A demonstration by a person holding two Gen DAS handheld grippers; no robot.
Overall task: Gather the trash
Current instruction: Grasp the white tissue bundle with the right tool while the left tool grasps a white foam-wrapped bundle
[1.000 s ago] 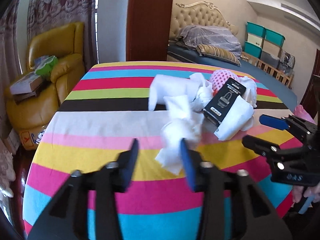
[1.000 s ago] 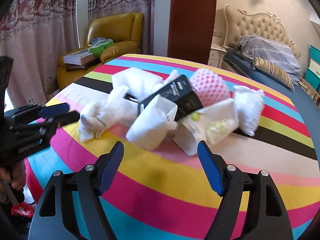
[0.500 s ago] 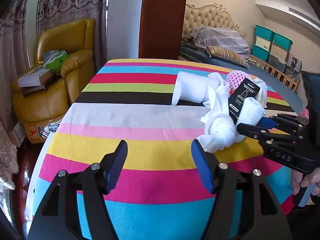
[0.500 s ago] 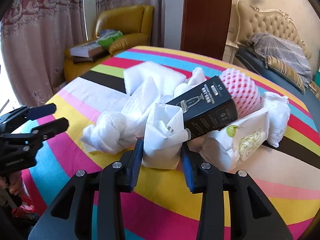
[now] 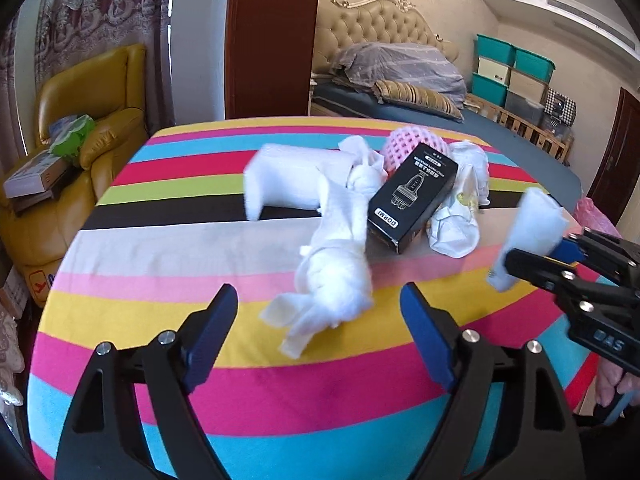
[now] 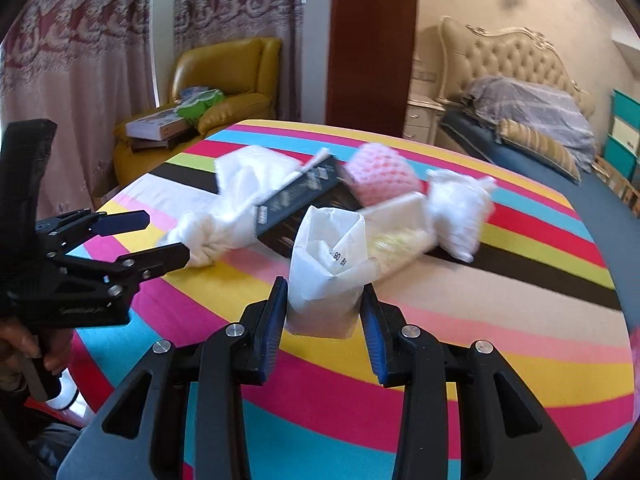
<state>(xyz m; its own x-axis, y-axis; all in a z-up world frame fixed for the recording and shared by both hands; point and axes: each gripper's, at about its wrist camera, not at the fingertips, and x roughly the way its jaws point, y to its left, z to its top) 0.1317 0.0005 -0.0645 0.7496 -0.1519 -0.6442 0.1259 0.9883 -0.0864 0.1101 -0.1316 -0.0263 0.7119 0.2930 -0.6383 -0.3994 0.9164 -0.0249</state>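
A crumpled white paper bag with printed digits [image 6: 326, 268] is held between the jaws of the right gripper [image 6: 325, 312], at the lower centre of the right wrist view; the blue pads are pressed against its sides, and the grip is judged to serve for carrying it off as trash. In the left wrist view the same bag is seen at the right edge, lifted clear of the rainbow-striped tabletop [image 5: 160, 248].

The jaws of the left gripper [image 5: 318, 336] have just been opening and are now spread wide; nothing is pressed between them. A twisted wad of white tissue [image 5: 332, 280] lies on the tabletop just ahead of them, at the centre of the frame, and is judged to be the next piece lined up for pickup.

The remaining trash is left heaped in the middle of the tabletop: a black cardboard box with a printed clipper [image 5: 412, 196], a pink foam net sleeve [image 5: 400, 146], a white foam sheet [image 5: 288, 184] and a crumpled white wrapper [image 5: 456, 228], all touching or overlapping.
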